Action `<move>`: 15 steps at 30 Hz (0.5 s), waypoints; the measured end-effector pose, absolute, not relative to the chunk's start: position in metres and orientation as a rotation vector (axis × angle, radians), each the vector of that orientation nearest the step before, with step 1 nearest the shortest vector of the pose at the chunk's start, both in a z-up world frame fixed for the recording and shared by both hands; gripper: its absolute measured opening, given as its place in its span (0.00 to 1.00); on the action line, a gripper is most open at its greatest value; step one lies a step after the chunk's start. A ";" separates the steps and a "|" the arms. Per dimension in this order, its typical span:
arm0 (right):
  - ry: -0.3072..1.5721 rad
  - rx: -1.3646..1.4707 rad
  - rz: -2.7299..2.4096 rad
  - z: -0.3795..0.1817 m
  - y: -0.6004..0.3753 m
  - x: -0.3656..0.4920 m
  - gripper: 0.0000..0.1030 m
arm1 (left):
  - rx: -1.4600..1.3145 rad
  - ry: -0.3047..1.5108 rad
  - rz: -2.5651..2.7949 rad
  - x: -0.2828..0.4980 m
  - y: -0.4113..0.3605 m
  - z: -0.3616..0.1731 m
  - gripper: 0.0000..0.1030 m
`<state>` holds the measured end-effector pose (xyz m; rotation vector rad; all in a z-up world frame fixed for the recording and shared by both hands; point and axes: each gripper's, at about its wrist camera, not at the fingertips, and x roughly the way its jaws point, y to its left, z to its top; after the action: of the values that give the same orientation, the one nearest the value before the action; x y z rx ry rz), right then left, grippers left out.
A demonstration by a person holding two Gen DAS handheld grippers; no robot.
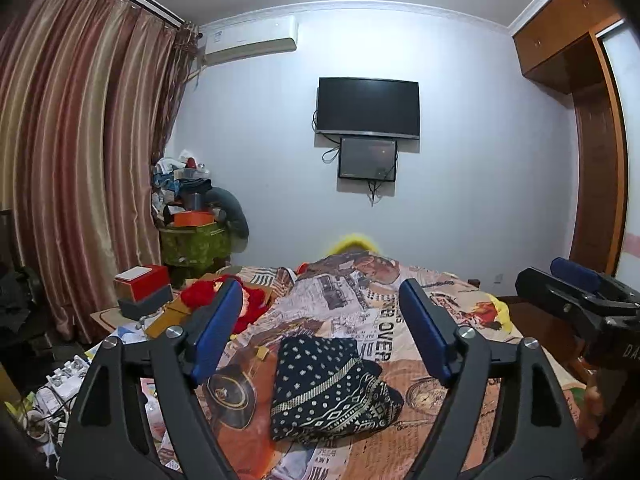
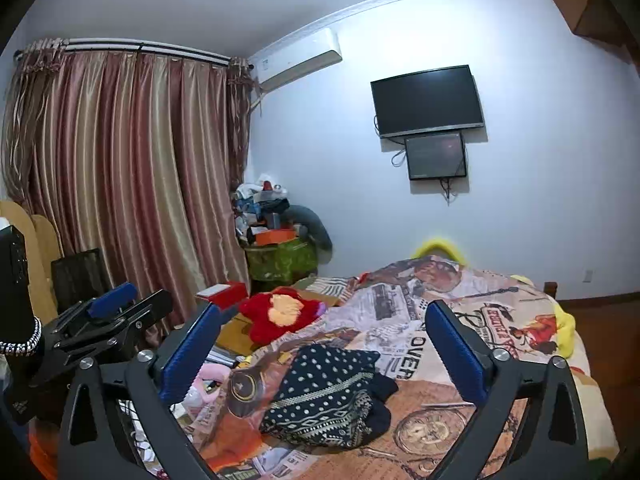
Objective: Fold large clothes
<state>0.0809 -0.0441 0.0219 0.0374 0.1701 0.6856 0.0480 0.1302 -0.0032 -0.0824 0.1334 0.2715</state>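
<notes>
Looks nearly finished, or paused between folds: garment [image 1: 332, 388] already gathered into a compact bundle on the bedspread [image 1: 440, 396], not held by either tool. Left gripper [image 1: 320, 332] spread wide, grasping nothing, raised above the bed with the garment just ahead and below, between its fingers in view. Right gripper [image 2: 324, 352] likewise spread and empty, garment ahead and below. Dark fabric, pale dots, patterned bands near the hem; edges uneven, one dark flap poking out on the right side. Probably left: tidying that flap, perhaps one more fold.
</notes>
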 end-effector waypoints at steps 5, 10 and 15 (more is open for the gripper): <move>0.170 -0.011 0.654 0.016 -0.039 0.073 1.00 | -0.084 0.143 0.271 0.045 0.128 -0.009 0.81; 0.172 -0.024 0.647 0.012 -0.038 0.069 1.00 | -0.086 0.146 0.264 0.044 0.127 -0.012 0.83; 0.178 -0.032 0.642 0.011 -0.036 0.069 1.00 | -0.088 0.147 0.265 0.043 0.124 -0.013 0.85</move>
<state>0.0690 -0.0360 0.0111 -0.0325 0.1777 0.6419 0.0432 0.1242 -0.0134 -0.0880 0.1473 0.2646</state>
